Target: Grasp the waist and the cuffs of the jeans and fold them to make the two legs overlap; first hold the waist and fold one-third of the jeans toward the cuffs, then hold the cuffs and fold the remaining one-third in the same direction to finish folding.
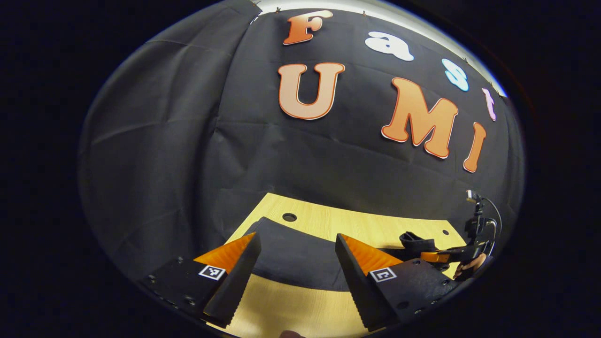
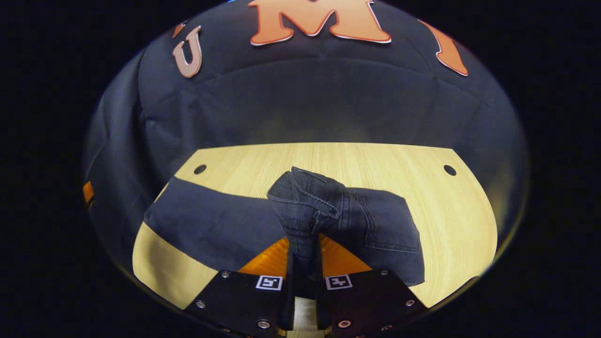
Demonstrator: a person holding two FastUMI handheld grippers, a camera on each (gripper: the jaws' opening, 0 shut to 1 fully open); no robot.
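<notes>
The right gripper point(image 2: 304, 263) pinches a bunched waist fold of the jeans point(image 2: 310, 202) on the table point(image 2: 460, 211). The left gripper point(image 1: 296, 277), jaws spread, hovers above the leg cloth, the other gripper at its three o'clock.

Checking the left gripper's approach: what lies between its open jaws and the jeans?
Bare wooden table in the left gripper view, up to the jeans.

The waist end of the dark jeans point(image 2: 310, 206) is being pinched between the closed fingers of the right gripper point(image 2: 304, 263) and bunched upward, while the legs are being left spread leftward across the wooden table point(image 2: 460, 211).
</notes>
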